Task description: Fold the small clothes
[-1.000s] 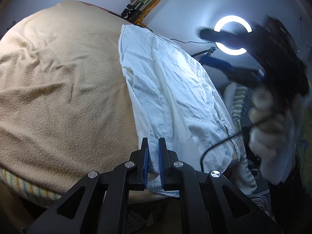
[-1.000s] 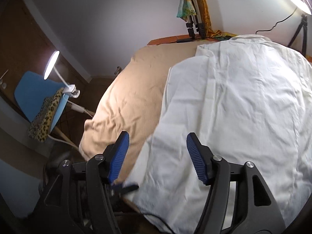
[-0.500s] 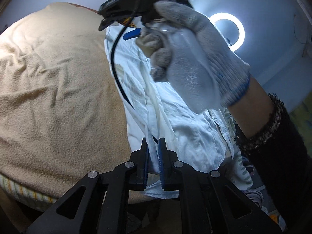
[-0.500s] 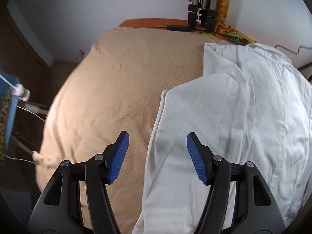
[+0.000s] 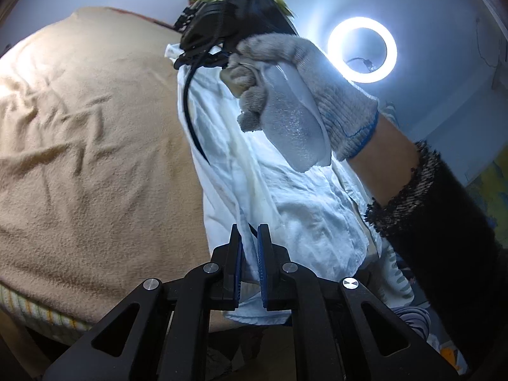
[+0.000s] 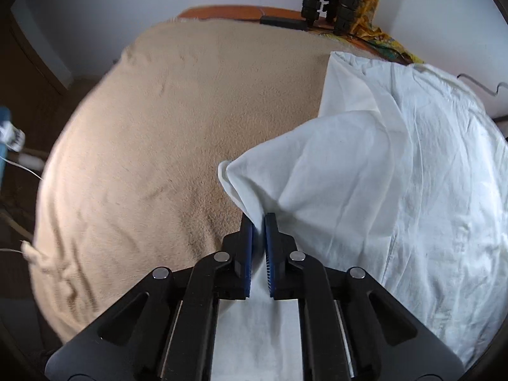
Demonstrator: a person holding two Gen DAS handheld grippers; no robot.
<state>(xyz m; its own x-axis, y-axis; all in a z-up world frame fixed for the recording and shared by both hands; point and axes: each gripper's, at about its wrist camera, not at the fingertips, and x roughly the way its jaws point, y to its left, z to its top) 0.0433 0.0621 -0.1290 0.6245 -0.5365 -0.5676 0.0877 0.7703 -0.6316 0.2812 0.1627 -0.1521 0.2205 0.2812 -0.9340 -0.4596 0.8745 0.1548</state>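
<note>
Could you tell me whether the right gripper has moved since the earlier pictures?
Yes. The right gripper has come down toward the beige blanket onto the left edge of the white garment, and its jaws are now shut on that edge.

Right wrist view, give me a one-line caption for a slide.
Right gripper shut on the edge of a white garment spread over a beige blanket.

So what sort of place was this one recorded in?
Most likely a bedroom at home set up for filming: a white garment lies on a bed under a tan blanket, with a lit ring light and tripod legs by the wall.
</note>
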